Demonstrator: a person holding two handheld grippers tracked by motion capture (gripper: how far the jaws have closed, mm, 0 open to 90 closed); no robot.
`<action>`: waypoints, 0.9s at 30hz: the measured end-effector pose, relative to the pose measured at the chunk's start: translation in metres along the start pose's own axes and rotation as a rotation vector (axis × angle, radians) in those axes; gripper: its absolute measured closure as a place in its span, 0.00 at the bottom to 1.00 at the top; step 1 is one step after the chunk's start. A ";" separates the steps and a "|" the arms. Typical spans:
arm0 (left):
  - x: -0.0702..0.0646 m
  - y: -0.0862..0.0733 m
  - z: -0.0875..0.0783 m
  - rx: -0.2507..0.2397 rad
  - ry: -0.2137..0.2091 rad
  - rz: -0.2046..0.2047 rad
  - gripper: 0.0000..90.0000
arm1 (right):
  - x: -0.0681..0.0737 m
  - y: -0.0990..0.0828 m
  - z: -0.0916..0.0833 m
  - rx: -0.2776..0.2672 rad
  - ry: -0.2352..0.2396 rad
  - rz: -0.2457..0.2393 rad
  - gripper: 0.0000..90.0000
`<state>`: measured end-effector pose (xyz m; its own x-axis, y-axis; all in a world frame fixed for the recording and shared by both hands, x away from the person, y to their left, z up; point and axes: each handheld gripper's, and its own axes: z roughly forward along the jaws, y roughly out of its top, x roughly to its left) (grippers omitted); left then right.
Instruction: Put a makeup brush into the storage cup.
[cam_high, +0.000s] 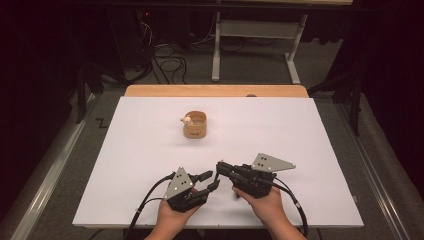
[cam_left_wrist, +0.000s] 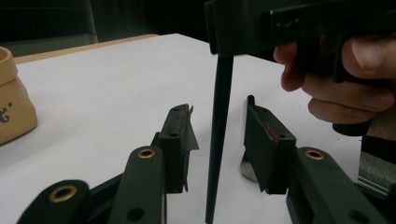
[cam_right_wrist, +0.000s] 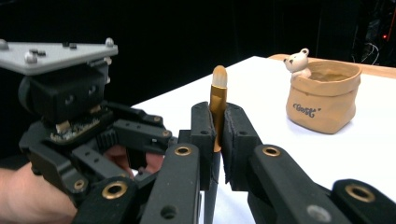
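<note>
Setting: lab or recording studio, not a home. Evidence: white board laid over a wooden table, black curtains all round, grey carpet floor, loose cables by dark equipment at the back, and the white metal frame of a second table behind. Sole ornament: a small ceramic sack-shaped pot with a bear figure.

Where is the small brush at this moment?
The brush is clamped upright in the right gripper, bristles up, near the table's front edge. In the left gripper view its dark handle hangs between the left gripper's open fingers.
</note>
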<state>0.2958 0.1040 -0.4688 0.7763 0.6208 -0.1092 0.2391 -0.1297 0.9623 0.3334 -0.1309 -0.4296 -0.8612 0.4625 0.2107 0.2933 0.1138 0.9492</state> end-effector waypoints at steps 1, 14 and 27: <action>0.000 0.001 -0.001 -0.001 0.001 0.000 0.68 | 0.001 0.000 0.001 0.004 0.000 -0.003 0.95; 0.000 0.003 -0.002 0.000 -0.003 -0.002 0.74 | 0.009 -0.004 0.009 0.041 0.009 -0.053 0.95; 0.001 0.004 -0.003 -0.002 -0.014 -0.008 0.84 | 0.011 -0.006 0.011 0.047 0.020 -0.061 0.95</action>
<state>0.2958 0.1065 -0.4649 0.7824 0.6110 -0.1204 0.2442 -0.1232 0.9619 0.3269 -0.1171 -0.4350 -0.8858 0.4363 0.1581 0.2593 0.1828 0.9483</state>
